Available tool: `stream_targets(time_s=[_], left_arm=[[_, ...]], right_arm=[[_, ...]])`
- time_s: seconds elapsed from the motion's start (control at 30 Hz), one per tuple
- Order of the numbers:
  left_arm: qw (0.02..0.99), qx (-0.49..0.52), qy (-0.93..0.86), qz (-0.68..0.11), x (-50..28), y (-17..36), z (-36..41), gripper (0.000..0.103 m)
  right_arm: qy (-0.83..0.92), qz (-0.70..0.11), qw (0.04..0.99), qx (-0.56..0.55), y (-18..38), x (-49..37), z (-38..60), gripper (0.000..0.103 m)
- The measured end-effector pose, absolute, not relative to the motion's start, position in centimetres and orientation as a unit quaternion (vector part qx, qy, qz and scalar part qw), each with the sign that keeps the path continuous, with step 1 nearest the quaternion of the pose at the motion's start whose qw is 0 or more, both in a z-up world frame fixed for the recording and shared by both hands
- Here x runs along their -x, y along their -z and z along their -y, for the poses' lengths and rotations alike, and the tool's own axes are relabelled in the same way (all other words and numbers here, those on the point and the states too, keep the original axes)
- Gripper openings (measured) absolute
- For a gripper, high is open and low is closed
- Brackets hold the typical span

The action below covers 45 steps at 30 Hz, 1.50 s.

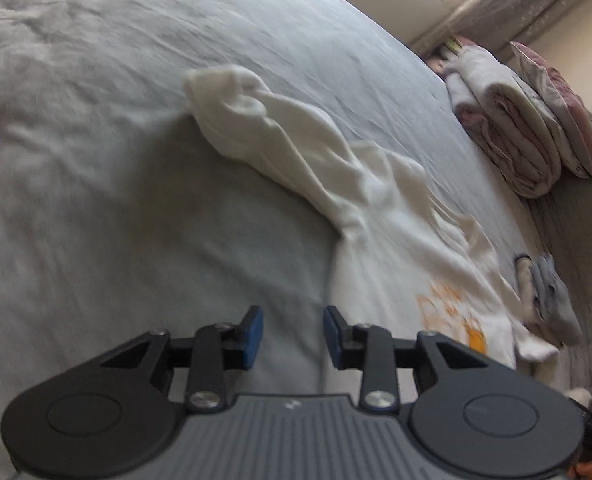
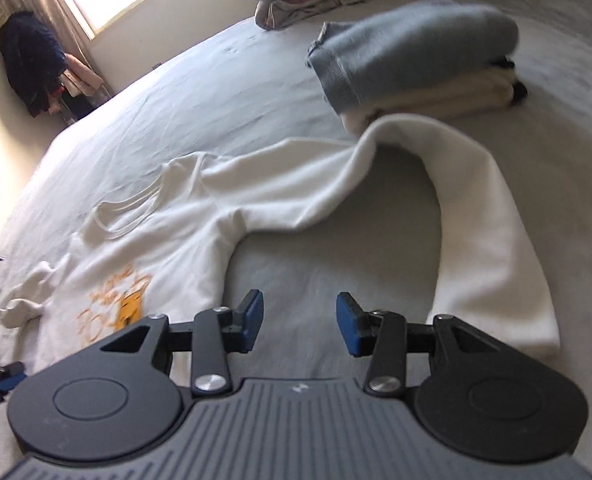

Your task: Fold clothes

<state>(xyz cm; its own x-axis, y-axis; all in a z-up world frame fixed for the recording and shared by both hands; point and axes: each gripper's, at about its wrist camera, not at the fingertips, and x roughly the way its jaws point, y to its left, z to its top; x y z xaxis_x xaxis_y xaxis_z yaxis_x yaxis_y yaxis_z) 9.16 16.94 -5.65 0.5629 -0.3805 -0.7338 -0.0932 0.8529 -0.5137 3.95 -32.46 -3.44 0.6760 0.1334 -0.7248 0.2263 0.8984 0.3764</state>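
A white sweatshirt (image 1: pixel 396 248) with an orange and yellow print lies spread on the grey bed sheet (image 1: pixel 116 200). One crumpled sleeve (image 1: pixel 280 132) stretches away up the bed in the left wrist view. My left gripper (image 1: pixel 293 336) is open and empty, just above the sheet beside the shirt's side edge. In the right wrist view the sweatshirt (image 2: pixel 184 232) lies to the left, and its other sleeve (image 2: pixel 480 216) curves round to the right. My right gripper (image 2: pixel 300 322) is open and empty, over bare sheet between the body and that sleeve.
A stack of folded clothes, grey on cream (image 2: pixel 416 60), sits beyond the sleeve; it also shows in the left wrist view (image 1: pixel 548 300). Folded pink and white bedding (image 1: pixel 512 120) lies at the bed's far side. Dark clothes (image 2: pixel 36 68) hang by the window.
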Motion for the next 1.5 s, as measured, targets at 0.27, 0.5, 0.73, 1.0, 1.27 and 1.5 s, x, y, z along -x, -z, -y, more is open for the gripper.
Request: stream_targets(time_s=[0.27,0.5,0.73,1.0,1.27,1.5], left_arm=[[0.85,0.191,0.159,-0.465,-5.9,3.1,-9.7,0.036],[0.838,0.093,0.275,-0.462,-1.0,3.3,-0.8,0.053],[0.84,-0.011,0.317,-0.441,4.0,4.0,4.6,0.054],[0.863,0.026,0.22,-0.455,6.0,3.6,-3.3,0.056],[0.874,0.11,0.115,-0.459,7.4,4.1,-15.2,0.051],[0.818,0.272,0.129,-0.491,8.0,7.3,-19.6,0.045]], right_arm=[[-0.007,-0.438,0.868,-0.233,4.6,-0.7,32.0,0.045],[-0.039,-0.462,0.856,-0.23,4.7,2.3,32.1,0.045],[-0.064,-0.465,0.853,-0.23,5.0,6.3,32.7,0.045],[-0.084,-0.464,0.843,-0.258,5.8,10.1,33.5,0.043],[-0.079,-0.458,0.843,-0.272,6.5,11.7,33.2,0.041],[-0.077,-0.47,0.809,-0.344,7.3,11.9,34.1,0.041]])
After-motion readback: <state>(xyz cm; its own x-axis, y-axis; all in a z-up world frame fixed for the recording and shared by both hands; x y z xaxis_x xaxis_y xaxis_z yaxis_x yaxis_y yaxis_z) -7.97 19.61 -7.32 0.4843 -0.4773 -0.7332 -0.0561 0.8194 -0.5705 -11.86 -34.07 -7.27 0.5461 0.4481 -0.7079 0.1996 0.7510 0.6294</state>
